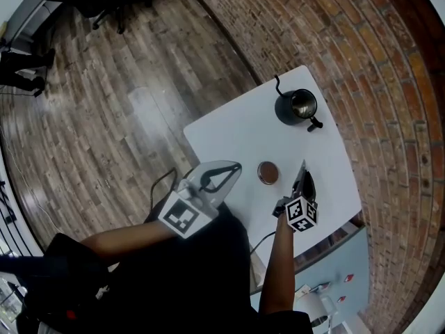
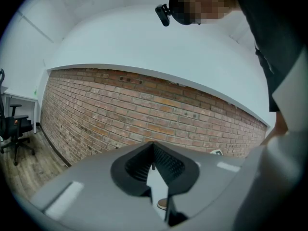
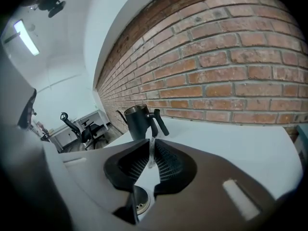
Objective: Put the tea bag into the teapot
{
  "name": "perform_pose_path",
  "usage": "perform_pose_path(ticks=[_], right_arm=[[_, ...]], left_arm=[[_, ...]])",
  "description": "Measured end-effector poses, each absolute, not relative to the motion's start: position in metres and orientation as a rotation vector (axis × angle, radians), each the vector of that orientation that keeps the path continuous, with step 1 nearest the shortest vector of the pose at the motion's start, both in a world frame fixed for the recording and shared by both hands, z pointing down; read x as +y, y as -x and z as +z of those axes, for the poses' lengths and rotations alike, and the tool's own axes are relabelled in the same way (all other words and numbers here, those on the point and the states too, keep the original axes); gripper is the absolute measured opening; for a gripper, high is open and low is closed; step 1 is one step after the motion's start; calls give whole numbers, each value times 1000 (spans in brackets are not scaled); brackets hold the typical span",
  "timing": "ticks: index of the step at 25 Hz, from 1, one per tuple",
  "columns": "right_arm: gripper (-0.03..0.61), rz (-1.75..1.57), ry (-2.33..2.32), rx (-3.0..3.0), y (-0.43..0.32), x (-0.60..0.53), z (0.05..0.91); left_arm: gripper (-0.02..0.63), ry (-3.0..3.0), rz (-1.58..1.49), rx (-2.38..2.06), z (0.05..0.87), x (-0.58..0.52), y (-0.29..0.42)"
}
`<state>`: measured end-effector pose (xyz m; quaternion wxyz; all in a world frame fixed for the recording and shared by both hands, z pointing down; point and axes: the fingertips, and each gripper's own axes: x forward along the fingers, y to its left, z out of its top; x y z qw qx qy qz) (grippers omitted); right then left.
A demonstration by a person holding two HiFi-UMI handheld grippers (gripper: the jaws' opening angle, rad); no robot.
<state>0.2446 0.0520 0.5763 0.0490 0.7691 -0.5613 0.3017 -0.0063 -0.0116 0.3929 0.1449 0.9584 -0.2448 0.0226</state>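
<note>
1. The right claw [image 3: 152, 142] is pinched almost shut on a thin pale strip, the tea bag [image 3: 151, 158]. The bag shows edge-on between the ribbed pads, and the claw is held above the white worktop [image 1: 236, 134].
2. The left claw [image 2: 153, 163] has its tips together with nothing between them. It hovers over the worktop's near left edge, well apart from the right claw.
3. Below and between the two claws, a round brown disc [image 1: 268, 172] lies flat on the worktop near its middle. In the right gripper view its pale face shows small holes.
4. Beyond the right claw, the dark teapot [image 1: 295, 106] stands upright near the worktop's far corner, close to the edge that runs along the wall. Its top is open, with a shiny inside visible from above. The thin spout points toward the far corner and the handle is turned back toward the right claw. The tea bag is well apart from the pot.
5. A red brick wall [image 3: 231, 71] runs along the worktop's right edge.
6. Wooden floor [image 1: 125, 103] spreads out past the left edge, and a black office chair [image 2: 14, 129] stands in the distance.
</note>
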Motion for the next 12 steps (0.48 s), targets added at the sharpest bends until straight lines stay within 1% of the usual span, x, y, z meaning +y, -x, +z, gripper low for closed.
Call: perform_pose_path(ticks=[12], right_arm=[[31,809,-2337,-1759,-237,16,541]], left_arm=[[0,-2749,66,-686,399,-29,9]])
